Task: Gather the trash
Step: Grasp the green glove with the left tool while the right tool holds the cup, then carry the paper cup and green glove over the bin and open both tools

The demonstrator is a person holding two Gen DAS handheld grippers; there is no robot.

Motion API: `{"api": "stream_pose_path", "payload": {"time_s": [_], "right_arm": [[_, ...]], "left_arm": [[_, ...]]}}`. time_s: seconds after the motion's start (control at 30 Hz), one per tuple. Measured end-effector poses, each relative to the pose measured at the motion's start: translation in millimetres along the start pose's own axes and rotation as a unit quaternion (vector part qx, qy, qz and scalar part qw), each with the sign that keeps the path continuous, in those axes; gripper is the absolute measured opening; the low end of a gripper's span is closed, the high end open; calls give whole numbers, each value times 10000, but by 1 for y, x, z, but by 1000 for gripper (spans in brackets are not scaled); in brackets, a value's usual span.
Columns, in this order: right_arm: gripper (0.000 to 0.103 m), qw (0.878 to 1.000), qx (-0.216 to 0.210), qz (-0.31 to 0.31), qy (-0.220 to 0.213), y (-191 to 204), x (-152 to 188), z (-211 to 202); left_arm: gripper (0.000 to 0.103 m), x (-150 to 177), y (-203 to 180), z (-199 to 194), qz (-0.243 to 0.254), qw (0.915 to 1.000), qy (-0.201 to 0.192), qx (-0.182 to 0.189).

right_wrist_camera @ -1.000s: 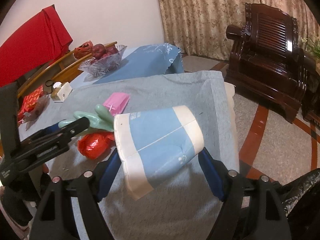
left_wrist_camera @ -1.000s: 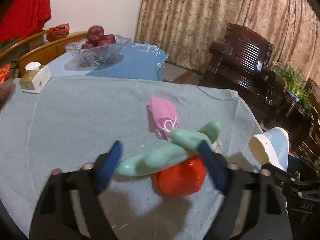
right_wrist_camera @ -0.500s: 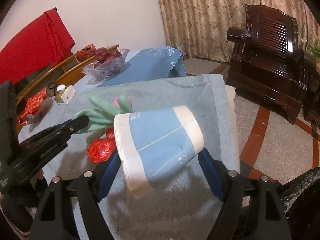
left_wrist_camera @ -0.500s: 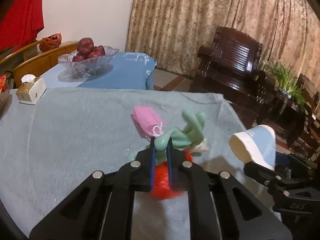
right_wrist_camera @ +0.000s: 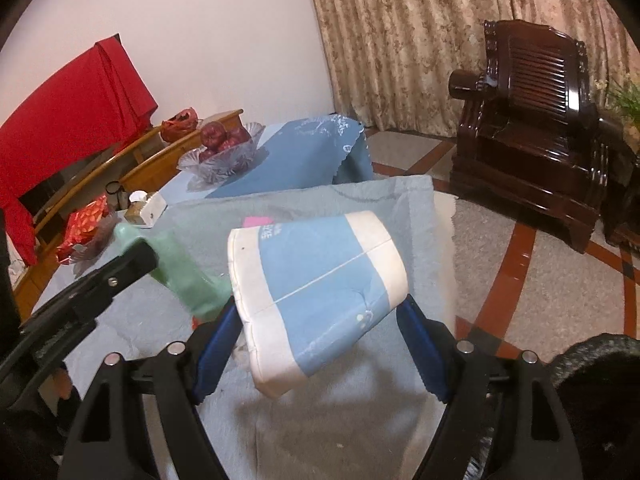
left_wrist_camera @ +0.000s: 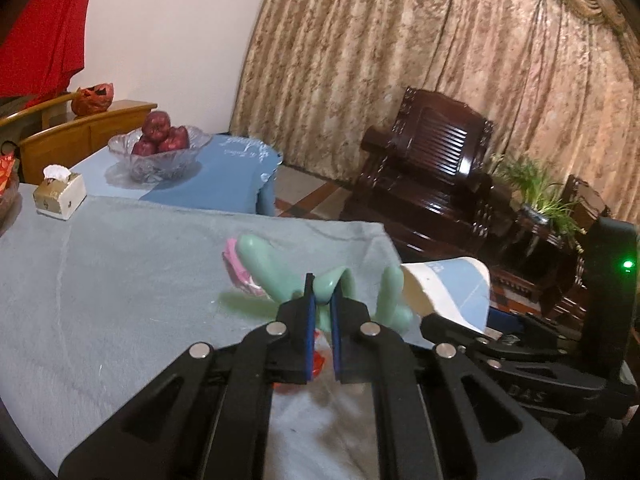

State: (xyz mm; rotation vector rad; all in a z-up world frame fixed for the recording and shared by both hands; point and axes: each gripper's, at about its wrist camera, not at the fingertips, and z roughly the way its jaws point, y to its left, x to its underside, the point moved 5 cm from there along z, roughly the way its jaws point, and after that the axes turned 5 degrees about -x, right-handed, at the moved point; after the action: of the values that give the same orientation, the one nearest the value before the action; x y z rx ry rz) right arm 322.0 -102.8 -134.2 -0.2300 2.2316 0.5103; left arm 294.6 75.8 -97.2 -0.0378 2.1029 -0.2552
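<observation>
The left gripper [left_wrist_camera: 320, 312] has its blue pads [left_wrist_camera: 308, 332] pressed nearly together on a fold of a pale green rubber glove [left_wrist_camera: 280, 276]; the glove's fingers fan out beyond the tips, one thick finger reaching up and to the left, others rising to the right of the pads; directly below the pads, a crumpled red wrapper [left_wrist_camera: 316, 356] shows through the gap on the grey tablecloth [left_wrist_camera: 120, 280]; just beyond the glove's left finger lies a pink packet [left_wrist_camera: 236, 276], partly hidden by it; further out to the left stand a small tissue box [left_wrist_camera: 60, 196] and a glass bowl of red apples [left_wrist_camera: 160, 148]; to the right of the pads, close by, the paper cup [left_wrist_camera: 452, 288] appears with its mouth facing this camera.

The right gripper [right_wrist_camera: 320, 328] holds that blue-and-white paper cup [right_wrist_camera: 316, 296] crosswise between its blue fingers [right_wrist_camera: 218, 340], which sit wide apart against the cup's two sides; the cup is dented and tilted, above the tablecloth [right_wrist_camera: 340, 420]; left of the fingers the glove [right_wrist_camera: 180, 276] hangs blurred from the left gripper [right_wrist_camera: 132, 256]; beyond the cup a sliver of the pink packet [right_wrist_camera: 256, 222] shows; far right stands a dark wooden armchair [right_wrist_camera: 532, 128].
</observation>
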Motion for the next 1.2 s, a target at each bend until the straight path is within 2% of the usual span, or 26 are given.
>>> {"api": "stream_pose_path", "payload": {"time_s": [0.3,0.63,0.9,1.2], "right_arm": [[77,9998,113,-94,-118,-5,7,-48],[77,9996,199,-66,-197,-18,28,-105],[77,9987,471,14,-169,-36,54,-146],[77,9949,926,223,-317,-72,73,-198]], "left_arm": [[6,11,-27,-43,19,9997,-37,226],[6,39,-65,-82,103,9980,173,605],[6,60,-105,-93,403,9951,333,836],[6,66,-160,-102,660,9868,344,1440]]}}
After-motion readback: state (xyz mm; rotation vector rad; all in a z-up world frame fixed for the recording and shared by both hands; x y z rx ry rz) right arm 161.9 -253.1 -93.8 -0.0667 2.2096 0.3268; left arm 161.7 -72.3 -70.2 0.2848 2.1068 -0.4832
